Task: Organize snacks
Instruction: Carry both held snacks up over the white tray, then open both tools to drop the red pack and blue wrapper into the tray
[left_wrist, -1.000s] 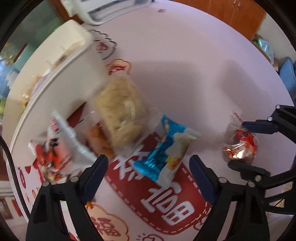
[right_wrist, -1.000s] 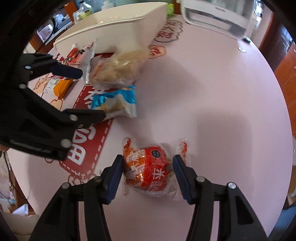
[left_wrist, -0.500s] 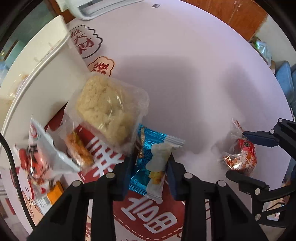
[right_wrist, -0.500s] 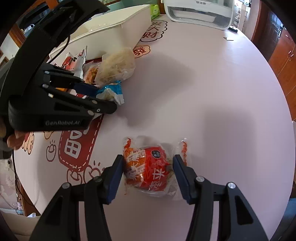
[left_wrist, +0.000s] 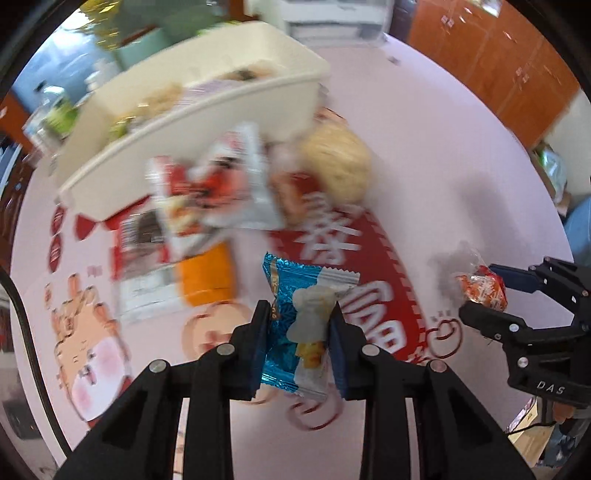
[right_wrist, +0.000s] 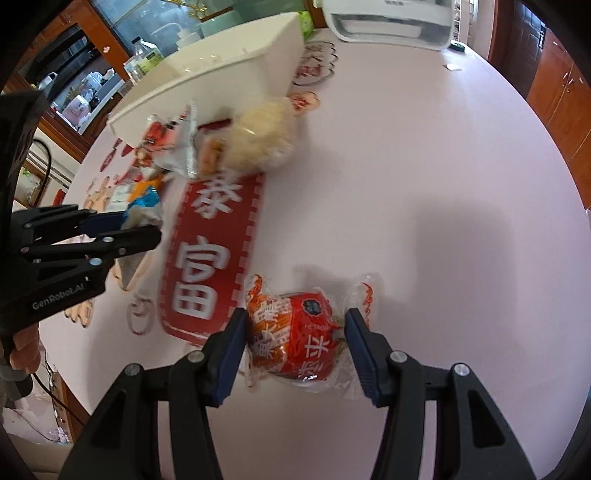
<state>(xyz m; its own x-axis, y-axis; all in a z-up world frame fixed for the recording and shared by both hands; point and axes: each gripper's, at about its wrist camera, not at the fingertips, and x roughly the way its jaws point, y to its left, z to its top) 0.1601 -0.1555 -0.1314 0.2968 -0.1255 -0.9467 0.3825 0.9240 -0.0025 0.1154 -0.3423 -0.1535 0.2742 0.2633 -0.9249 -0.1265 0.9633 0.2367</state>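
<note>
1. Between the pads of the left gripper (left_wrist: 298, 332), a blue packet (left_wrist: 301, 321) was clamped at its middle, with both ends sticking out past the fingers and the table (left_wrist: 424, 155) showing below it.
2. The right gripper (right_wrist: 295, 345) had its fingers part-way closed around a red packet (right_wrist: 295, 332); the blue pads sat against the clear wrapper on both sides.
3. In the left view, the red packet hung between the right gripper's fingers at the right edge of the picture, apart from the other snacks.
4. A white bin (left_wrist: 207, 122) stood on the table at the far side, with some packets inside it.
5. Just in front of the bin lay a pale puffed snack bag (right_wrist: 262, 142), a red-and-white packet (left_wrist: 218, 184) and an orange packet (left_wrist: 205, 275), all blurred.
6. A red printed mat (right_wrist: 210, 254) lay on the table between the two grippers.
</note>
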